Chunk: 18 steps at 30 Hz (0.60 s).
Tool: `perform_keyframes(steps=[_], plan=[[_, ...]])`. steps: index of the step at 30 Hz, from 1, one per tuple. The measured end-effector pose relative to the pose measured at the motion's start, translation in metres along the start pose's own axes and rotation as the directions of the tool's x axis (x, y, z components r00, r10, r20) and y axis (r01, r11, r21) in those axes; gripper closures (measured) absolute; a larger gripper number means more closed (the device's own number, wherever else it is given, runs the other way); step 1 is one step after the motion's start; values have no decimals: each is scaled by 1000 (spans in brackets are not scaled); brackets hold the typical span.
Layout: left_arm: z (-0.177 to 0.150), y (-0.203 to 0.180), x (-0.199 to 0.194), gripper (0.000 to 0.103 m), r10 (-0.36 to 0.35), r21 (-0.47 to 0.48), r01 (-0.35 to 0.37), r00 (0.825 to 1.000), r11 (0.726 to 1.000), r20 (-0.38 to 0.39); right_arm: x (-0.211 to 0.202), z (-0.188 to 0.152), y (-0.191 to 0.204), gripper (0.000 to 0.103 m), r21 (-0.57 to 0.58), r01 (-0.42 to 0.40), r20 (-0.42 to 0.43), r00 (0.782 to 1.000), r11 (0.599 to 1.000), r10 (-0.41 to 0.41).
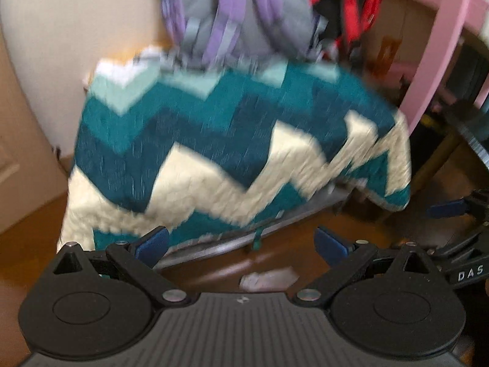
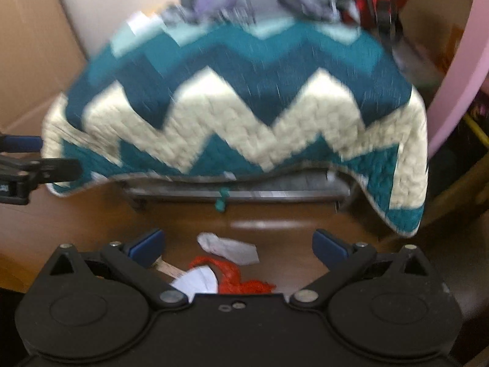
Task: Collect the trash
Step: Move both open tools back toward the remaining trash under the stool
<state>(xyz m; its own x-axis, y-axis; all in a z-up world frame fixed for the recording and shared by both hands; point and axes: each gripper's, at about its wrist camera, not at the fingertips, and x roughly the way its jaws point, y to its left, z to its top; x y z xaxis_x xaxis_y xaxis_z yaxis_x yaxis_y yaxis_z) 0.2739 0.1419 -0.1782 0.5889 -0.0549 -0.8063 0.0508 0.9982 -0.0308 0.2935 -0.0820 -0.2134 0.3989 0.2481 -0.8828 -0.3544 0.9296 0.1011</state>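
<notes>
1. A teal and cream zigzag quilt (image 2: 238,107) hangs over a low metal frame (image 2: 238,194), filling most of my view.
2. The brown wood floor (image 2: 305,232) lies below it.
3. My right gripper (image 2: 238,244) is spread wide, holding nothing; my left gripper (image 1: 241,241) is likewise wide and empty.
4. The trash lies on the floor between my right fingers: white crumpled paper (image 2: 229,249), a red mesh scrap (image 2: 238,278), and a white paper piece (image 2: 195,281) beside it.
</notes>
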Motion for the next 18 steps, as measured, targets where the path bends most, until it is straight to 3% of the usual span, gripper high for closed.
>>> perform_keyframes(steps=[5,9,15,18], plan=[[-21,19,57,1,18,9,-17,995,1000,-100,60,-19,-9,0,31,22,-120,993,999,-18],[-43,29,102,1,20,73,-7,984,997,-176,104,-35,-14,0,51,41,-202,979,998,-30],[-80,43,168,2,38,115,-1,946,993,-321,160,-60,-14,1,30,53,-321,946,998,-41],[-98,58,197,2,45,56,-26,920,998,-389,183,-71,-15,1,29,45,-370,929,999,-32]])
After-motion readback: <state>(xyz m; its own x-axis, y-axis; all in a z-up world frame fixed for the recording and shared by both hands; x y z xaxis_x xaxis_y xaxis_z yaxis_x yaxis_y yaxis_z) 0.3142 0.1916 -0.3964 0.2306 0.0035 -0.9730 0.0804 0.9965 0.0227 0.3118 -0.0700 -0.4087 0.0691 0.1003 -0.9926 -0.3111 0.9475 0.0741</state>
